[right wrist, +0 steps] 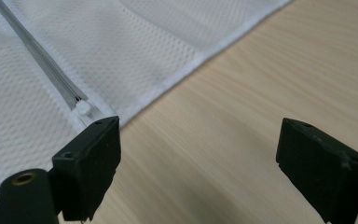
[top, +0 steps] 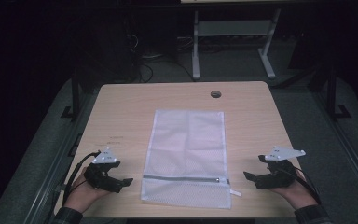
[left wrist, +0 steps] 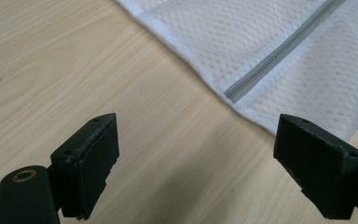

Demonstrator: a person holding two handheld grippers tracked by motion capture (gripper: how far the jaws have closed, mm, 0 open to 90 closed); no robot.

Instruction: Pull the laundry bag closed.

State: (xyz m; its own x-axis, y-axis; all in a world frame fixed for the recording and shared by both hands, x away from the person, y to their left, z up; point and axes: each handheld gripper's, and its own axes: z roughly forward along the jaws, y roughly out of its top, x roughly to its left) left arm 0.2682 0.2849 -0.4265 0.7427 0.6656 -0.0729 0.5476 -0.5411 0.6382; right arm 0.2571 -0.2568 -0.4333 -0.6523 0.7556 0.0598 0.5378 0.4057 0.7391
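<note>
White mesh bag (top: 186,154) flat; both tongs clear.

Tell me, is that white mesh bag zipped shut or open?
Shut, it seems. The mesh laundry bag lies flat, its grey zipper one closed line, with the pull at the end near the right gripper.

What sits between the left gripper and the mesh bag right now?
Nothing: bare wooden table separates the left gripper from the mesh bag in the high view, and the left gripper view shows the same bare wood before the bag's edge.
</note>
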